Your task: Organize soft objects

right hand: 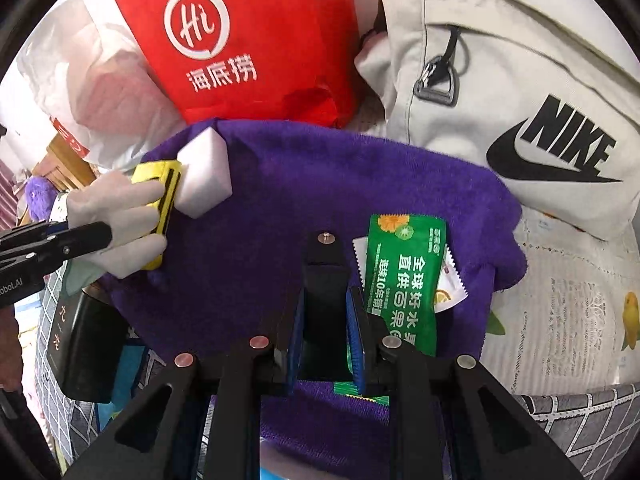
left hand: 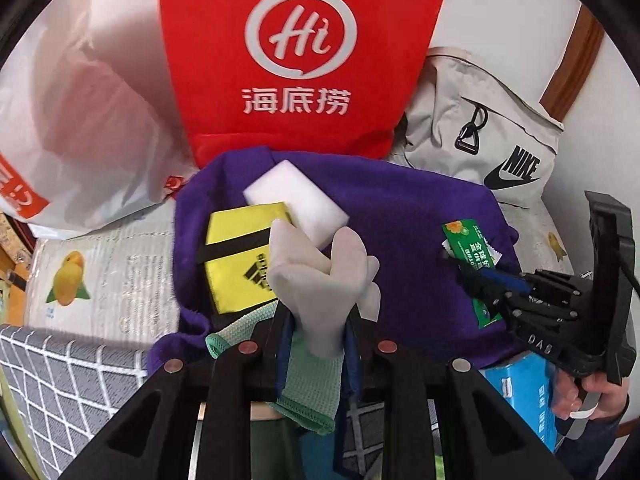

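Note:
A purple towel (left hand: pixel 400 216) lies spread on the surface; it also shows in the right wrist view (right hand: pixel 320 184). On it lie a white sponge block (left hand: pixel 296 196), a yellow pouch (left hand: pixel 236 256) and a green packet (left hand: pixel 472 264). My left gripper (left hand: pixel 316 320) is shut on a grey-and-green work glove (left hand: pixel 320 280) and holds it above the yellow pouch. My right gripper (right hand: pixel 326 280) hovers over the towel, its jaws narrowly apart and empty, beside the green packet (right hand: pixel 404 276). The glove (right hand: pixel 116 216) and sponge (right hand: pixel 204 176) show at its left.
A red bag (left hand: pixel 304 56), a white plastic bag (left hand: pixel 80 120) and a beige Nike bag (left hand: pixel 488 128) stand behind the towel. A blue box (left hand: pixel 524 396) lies at the right, a black box (right hand: pixel 80 344) at the left. A grey checked cloth (left hand: pixel 60 376) covers the near edge.

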